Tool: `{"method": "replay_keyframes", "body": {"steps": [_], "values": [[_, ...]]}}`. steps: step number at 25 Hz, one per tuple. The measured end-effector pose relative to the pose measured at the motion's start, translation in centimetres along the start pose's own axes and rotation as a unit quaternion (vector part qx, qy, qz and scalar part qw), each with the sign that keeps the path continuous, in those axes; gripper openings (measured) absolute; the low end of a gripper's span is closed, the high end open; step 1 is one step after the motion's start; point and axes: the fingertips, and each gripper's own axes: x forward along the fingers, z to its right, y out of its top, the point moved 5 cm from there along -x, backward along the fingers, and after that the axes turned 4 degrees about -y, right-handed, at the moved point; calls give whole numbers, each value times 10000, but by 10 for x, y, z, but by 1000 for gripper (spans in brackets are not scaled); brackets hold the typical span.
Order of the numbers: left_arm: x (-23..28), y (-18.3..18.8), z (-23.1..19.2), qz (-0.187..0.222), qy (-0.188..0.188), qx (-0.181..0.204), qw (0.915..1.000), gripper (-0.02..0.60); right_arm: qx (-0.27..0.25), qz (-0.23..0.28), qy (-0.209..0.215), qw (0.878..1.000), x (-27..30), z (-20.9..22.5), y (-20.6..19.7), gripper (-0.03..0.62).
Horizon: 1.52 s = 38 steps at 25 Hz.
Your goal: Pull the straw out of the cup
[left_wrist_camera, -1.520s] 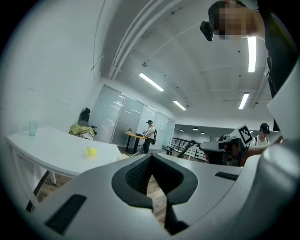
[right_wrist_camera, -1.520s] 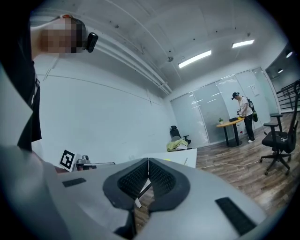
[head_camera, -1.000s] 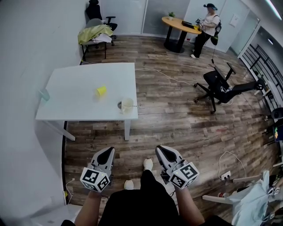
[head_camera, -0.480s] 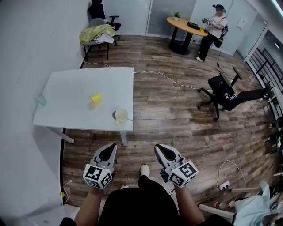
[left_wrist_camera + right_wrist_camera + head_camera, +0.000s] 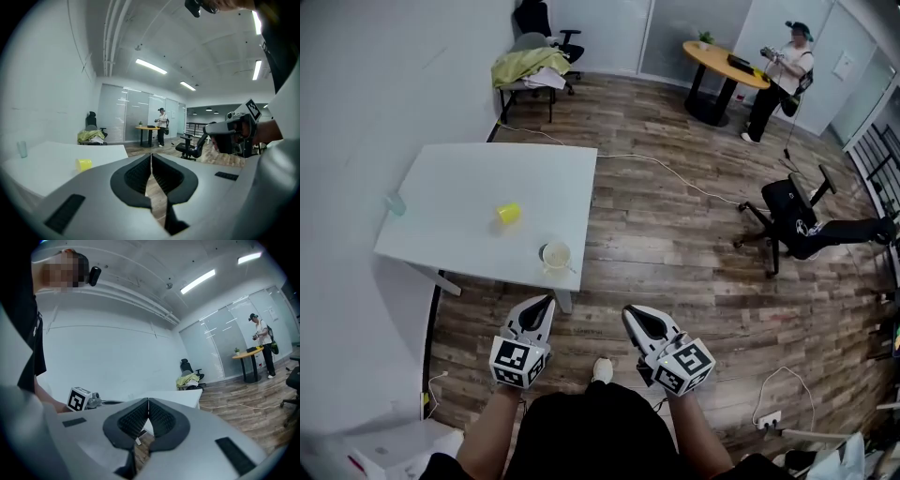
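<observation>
Straw (image 5: 569,268): pokes out of the pale cup (image 5: 556,254) at the near right corner of the white table (image 5: 459,178). Farther in toward the table's middle lies a yellow cup (image 5: 508,213) on its side, and at the table's left edge stands a small clear glass (image 5: 395,202). Left gripper (image 5: 546,302) and right gripper (image 5: 629,312): off the table, just short of its near edge above the wood floor (image 5: 675,234), jaws pressed together on nothing, apart from the cup.
</observation>
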Motion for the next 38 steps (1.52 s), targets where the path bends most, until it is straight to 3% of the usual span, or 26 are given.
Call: {"method": "replay_keyframes", "body": {"steps": [13, 19, 25, 29, 34, 38], "values": [[40, -12, 0, -245, 326, -98, 9991, 17, 5, -259, 469, 9986, 21, 38, -2, 21], [58, -18, -8, -547, 211, 362, 9976, 18, 19, -349, 439, 9984, 34, 40, -3, 22], [75, -31, -23, -963, -16, 738, 9926, 88, 93, -433, 288, 9986, 48, 36, -6, 21], [88, -43, -25, -1282, -191, 1250, 9837, 110, 85, -515, 151, 9985, 54, 37, -9, 21], [103, -52, -26, -1580, -299, 2236, 9613, 120, 99, -558, -43, 9984, 58, 42, -11, 21], [111, -56, -27, -1627, -308, 2535, 9530, 120, 142, -559, -197, 9981, 55, 45, -13, 21]]}}
